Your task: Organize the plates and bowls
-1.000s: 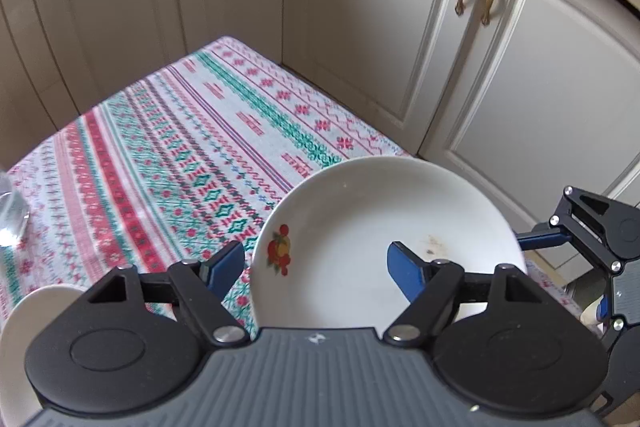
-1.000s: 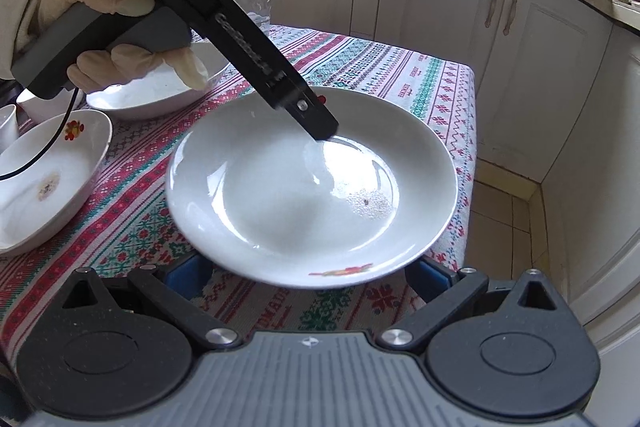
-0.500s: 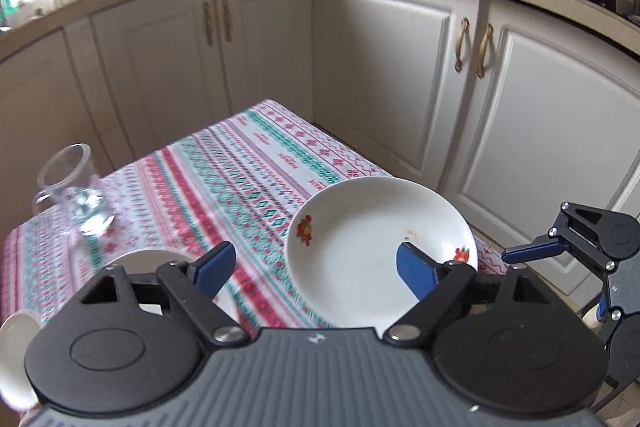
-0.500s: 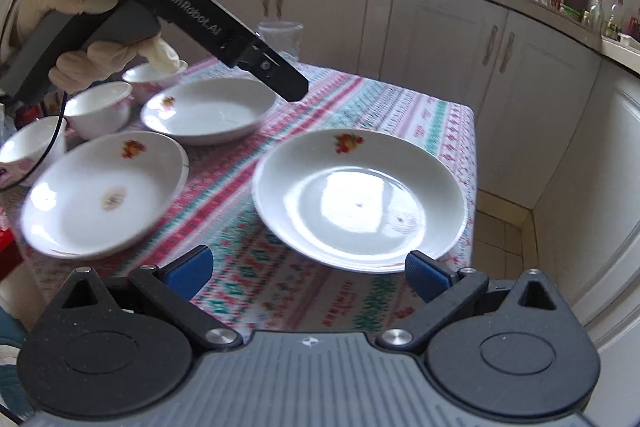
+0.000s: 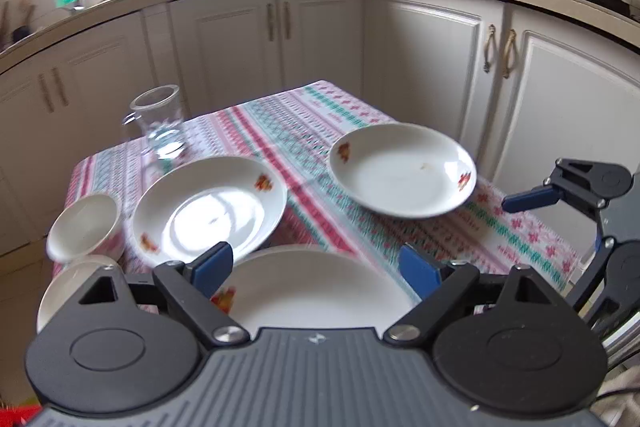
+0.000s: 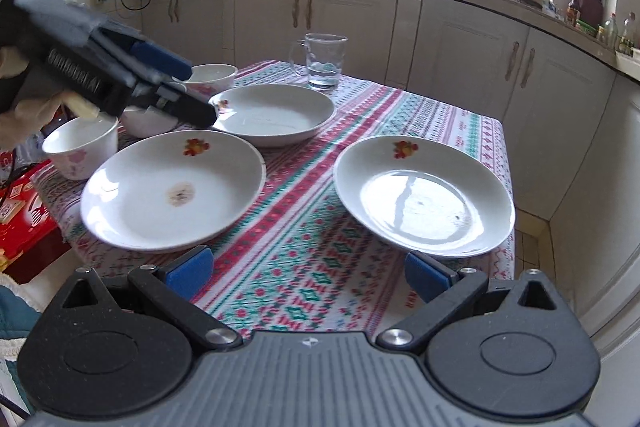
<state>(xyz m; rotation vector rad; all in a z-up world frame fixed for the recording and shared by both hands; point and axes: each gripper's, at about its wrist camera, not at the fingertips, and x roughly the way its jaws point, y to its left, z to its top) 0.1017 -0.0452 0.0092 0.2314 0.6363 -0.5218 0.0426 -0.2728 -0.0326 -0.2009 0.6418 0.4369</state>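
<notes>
White plate (image 5: 312, 291) lies below the spread, empty left tool (image 5: 316, 269), whose jaws just widened.

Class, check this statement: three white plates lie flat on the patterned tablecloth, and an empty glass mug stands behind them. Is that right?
Not quite: the glass mug is not empty; the right wrist view shows a little water in its bottom. The three white plates do lie flat on the patterned tablecloth.

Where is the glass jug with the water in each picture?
Left wrist view: the glass jug stands upper left, at the table's far end, behind the plates.
Right wrist view: the glass jug stands top centre, at the far edge of the table.
Shared landmark: the plate lying just in front of the jug.
</notes>
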